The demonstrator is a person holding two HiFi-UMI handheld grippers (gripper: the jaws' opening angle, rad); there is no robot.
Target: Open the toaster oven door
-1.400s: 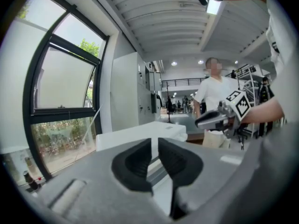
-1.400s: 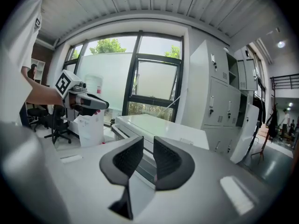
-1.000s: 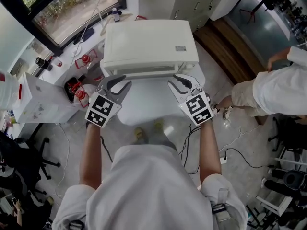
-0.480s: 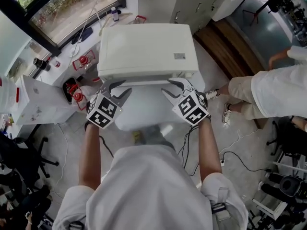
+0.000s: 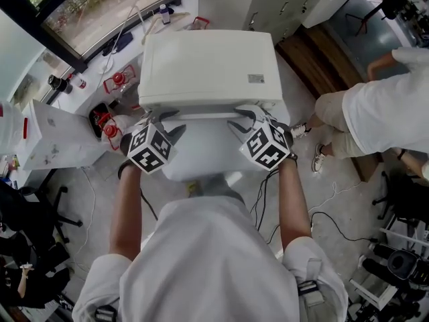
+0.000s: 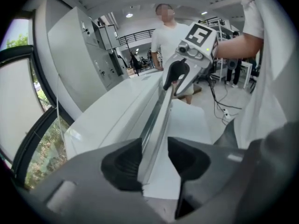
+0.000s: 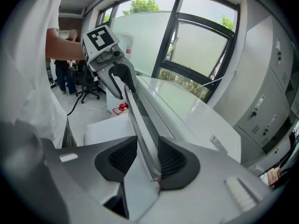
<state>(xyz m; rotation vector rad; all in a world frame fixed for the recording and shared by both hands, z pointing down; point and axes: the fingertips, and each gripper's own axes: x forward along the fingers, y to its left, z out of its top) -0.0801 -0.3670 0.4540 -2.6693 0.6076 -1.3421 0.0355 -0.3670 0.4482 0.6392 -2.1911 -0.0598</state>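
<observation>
We face the toaster oven [image 5: 208,66] at twelve o'clock on the surface [image 5: 201,154], door apparently shut. Its handle [image 5: 201,115] runs between unclenched jaws: left tool [image 6: 154,158] opening, right tool [image 7: 148,157] spread. We should clench both evenly, then pull down together.

Daylight pours in through the window [image 5: 100,9] at the upper left of my head view. The scene is bright and even, with soft shadows. The white top of the toaster oven [image 5: 208,66] nearly washes out. Both my gripper views bow hard toward black corners. A ceiling lamp [image 6: 129,15] glares at the top of the left one, and the bottom foreground is soft.
</observation>
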